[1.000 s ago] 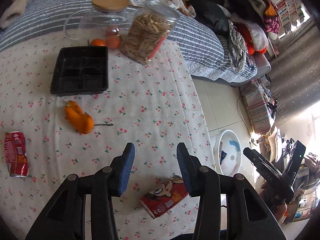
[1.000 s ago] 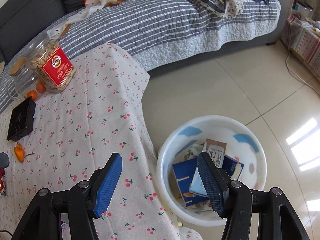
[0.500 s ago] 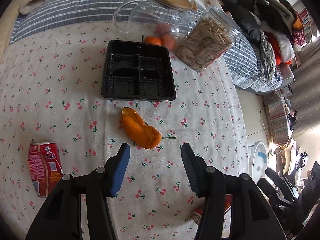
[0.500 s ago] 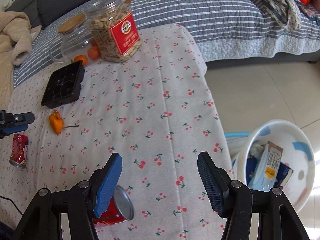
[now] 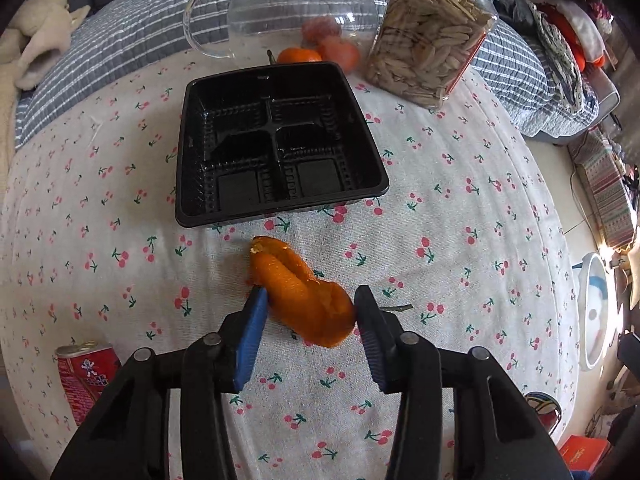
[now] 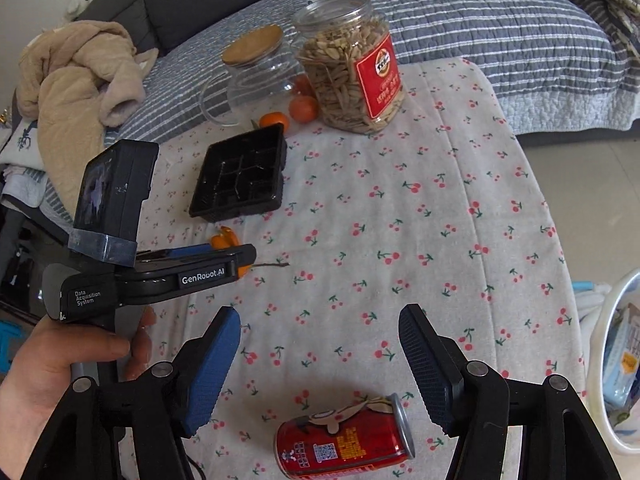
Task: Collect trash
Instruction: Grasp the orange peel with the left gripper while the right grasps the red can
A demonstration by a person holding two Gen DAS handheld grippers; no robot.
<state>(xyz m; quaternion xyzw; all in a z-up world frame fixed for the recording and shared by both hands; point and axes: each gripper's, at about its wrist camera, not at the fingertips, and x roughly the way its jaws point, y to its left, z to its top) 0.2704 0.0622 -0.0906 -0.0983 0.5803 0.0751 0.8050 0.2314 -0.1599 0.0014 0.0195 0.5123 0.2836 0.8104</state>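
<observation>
An orange peel [image 5: 300, 292] lies on the cherry-print tablecloth, and my left gripper [image 5: 308, 312] is open with a finger on either side of it. The peel also shows in the right wrist view [image 6: 224, 240], partly hidden by the left gripper [image 6: 240, 258]. My right gripper [image 6: 320, 364] is open and empty, just above a red can [image 6: 344, 440] that lies on its side. A second, crushed red can [image 5: 86, 376] lies at the left. An empty black plastic tray [image 5: 276, 144] sits beyond the peel. The white trash bin [image 6: 616, 364] with cartons stands on the floor to the right.
A jar of seeds [image 6: 352, 64], a glass jug with a wooden lid [image 6: 252, 68] and small oranges [image 6: 304, 108] stand at the table's far edge. A striped sofa [image 6: 500, 28] with clothes lies behind. The table's right edge drops to the tiled floor [image 6: 592, 184].
My left gripper has moved forward and down until its fingers flank the orange peel. My right gripper has swung from the bin to the table, over the red can.
</observation>
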